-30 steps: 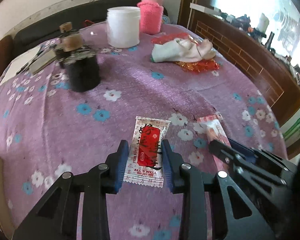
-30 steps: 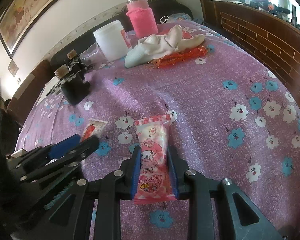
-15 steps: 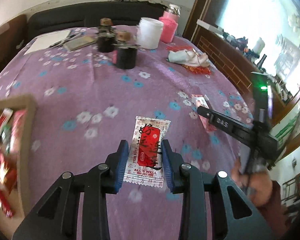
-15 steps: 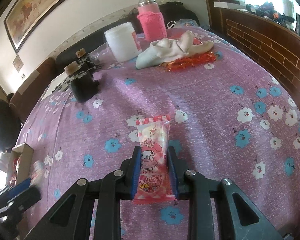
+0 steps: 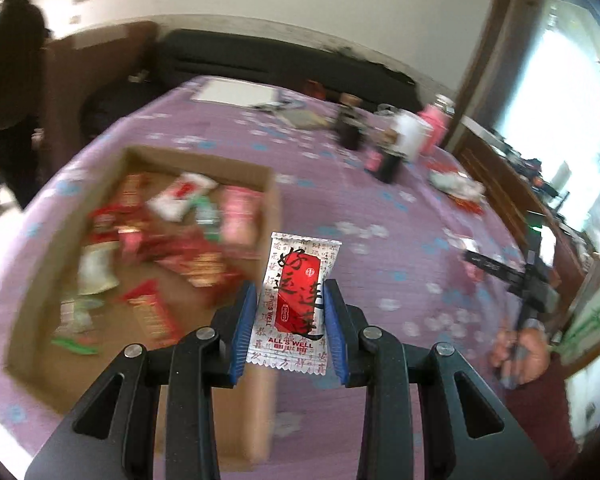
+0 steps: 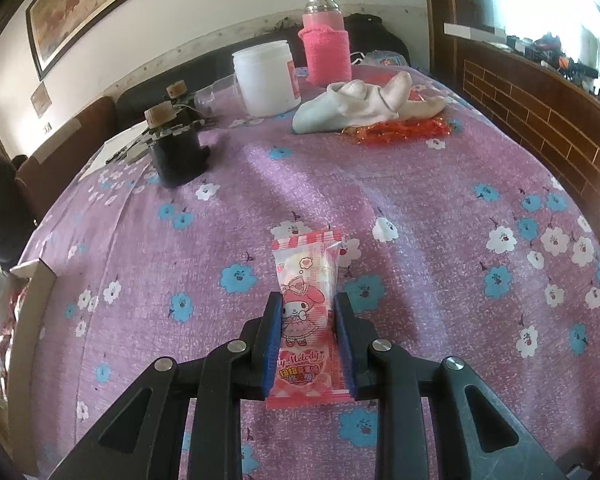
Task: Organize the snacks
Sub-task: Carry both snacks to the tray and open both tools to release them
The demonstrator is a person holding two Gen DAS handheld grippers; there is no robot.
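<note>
My left gripper (image 5: pixel 290 292) is shut on a white and red snack packet (image 5: pixel 296 304) and holds it in the air just right of a cardboard box (image 5: pixel 272 196) that contains several snack packets. My right gripper (image 6: pixel 306 304) is shut on a pink My Melody snack packet (image 6: pixel 306 308) above the purple flowered tablecloth (image 6: pixel 420 208). In the left wrist view the right gripper (image 5: pixel 512 276) shows at the far right, held by a hand (image 5: pixel 520 356). A corner of the box (image 6: pixel 32 284) shows at the left edge of the right wrist view.
At the back of the table stand a white jar (image 6: pixel 266 76), a pink-sleeved bottle (image 6: pixel 326 48), two dark corked jars (image 6: pixel 178 148), a white cloth (image 6: pixel 364 104) on red wrappers, and papers (image 5: pixel 236 94). A person in dark clothes (image 5: pixel 8 80) stands at far left.
My left gripper has swung left with the red and white packet, from beside the right gripper to the edge of the snack box. The right gripper has barely shifted and keeps its pink packet.
</note>
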